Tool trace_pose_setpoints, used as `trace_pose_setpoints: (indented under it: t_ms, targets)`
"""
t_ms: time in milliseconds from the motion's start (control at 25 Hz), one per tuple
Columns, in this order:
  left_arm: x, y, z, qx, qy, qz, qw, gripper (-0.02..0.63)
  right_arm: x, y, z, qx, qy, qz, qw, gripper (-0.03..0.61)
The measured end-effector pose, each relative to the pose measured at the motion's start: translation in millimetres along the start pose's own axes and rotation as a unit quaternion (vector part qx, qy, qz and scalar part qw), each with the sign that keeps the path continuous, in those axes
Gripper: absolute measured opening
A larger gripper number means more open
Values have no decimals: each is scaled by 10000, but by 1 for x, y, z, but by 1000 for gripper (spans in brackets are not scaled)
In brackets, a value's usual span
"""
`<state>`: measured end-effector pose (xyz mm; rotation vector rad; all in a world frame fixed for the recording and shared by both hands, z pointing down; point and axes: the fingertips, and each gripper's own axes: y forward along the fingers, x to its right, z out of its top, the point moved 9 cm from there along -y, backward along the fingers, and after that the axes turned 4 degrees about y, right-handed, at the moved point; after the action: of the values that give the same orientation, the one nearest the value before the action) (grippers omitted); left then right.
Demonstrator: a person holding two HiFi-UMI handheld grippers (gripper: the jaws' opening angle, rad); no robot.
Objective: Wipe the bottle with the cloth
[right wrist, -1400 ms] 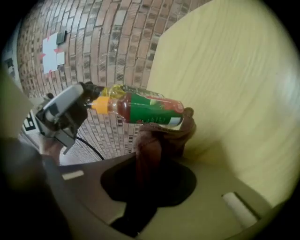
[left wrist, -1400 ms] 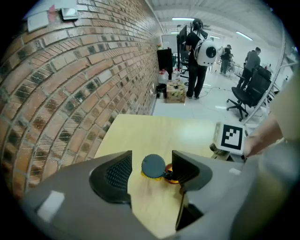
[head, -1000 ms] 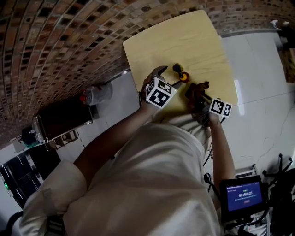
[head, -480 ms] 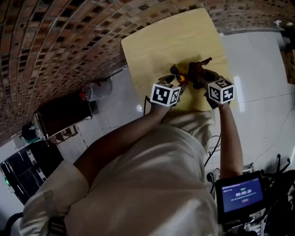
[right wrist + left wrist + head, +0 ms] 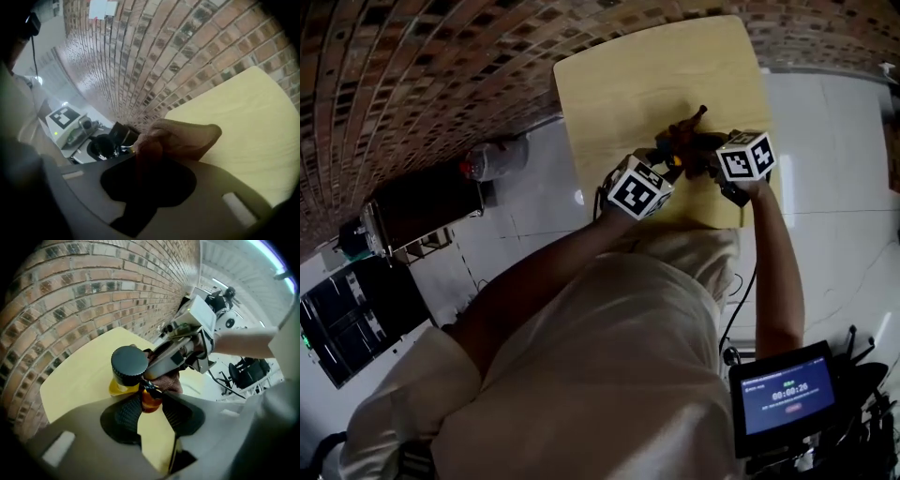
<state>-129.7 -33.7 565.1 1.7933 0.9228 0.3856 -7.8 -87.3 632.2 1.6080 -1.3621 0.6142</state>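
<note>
Left gripper (image 5: 151, 405): jaws were closing on the bottle, pads meeting its orange lower part.
Bottle (image 5: 129, 364): black-capped, stood on the bench between both grippers.
Cloth (image 5: 187, 136): brown, pinched in the right gripper's (image 5: 149, 157) jaws, touching the bottle's side.
Wiping well: likely needed a firm low hold and light strokes around the body.
Bench (image 5: 656, 75): pale wood.
</note>
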Motion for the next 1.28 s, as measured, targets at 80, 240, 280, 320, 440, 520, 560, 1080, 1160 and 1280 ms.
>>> trace_pose_setpoints:
  t_ms: [80,240,280,320,440,520,560,1080,1160,1280]
  targets:
    - [-2,1,1,-53,298,-151,9994,155,6,7,1,-216,145,114,9996,64]
    - [-4,0,2,-191,667,-293,9972,154,24,20,-2,-545,478,85,9973,64]
    - [-2,0,2,-219,763,-302,9964,153,29,24,-4,-619,538,-56,9966,66]
    - [-1,0,1,-221,808,-314,9960,153,36,28,-7,-715,548,-306,9955,66]
    - [-3,1,0,-162,792,-344,9961,155,53,47,-20,-1356,-48,-1654,9768,64]
    - [-5,1,-1,-141,796,-351,9961,155,57,52,-25,-1499,-350,-2118,9651,64]
    - [-5,1,-1,-139,807,-358,9960,154,57,50,-26,-1404,-250,-2117,9669,64]
    - [-9,2,-1,-80,930,-461,9946,155,32,10,-9,471,1230,215,9911,64]
    - [-9,3,0,-86,934,-504,9943,155,39,23,-11,264,1226,20,9921,64]
    - [-8,2,-1,-91,1004,-541,9934,155,50,42,-15,-158,1223,-444,9914,64]
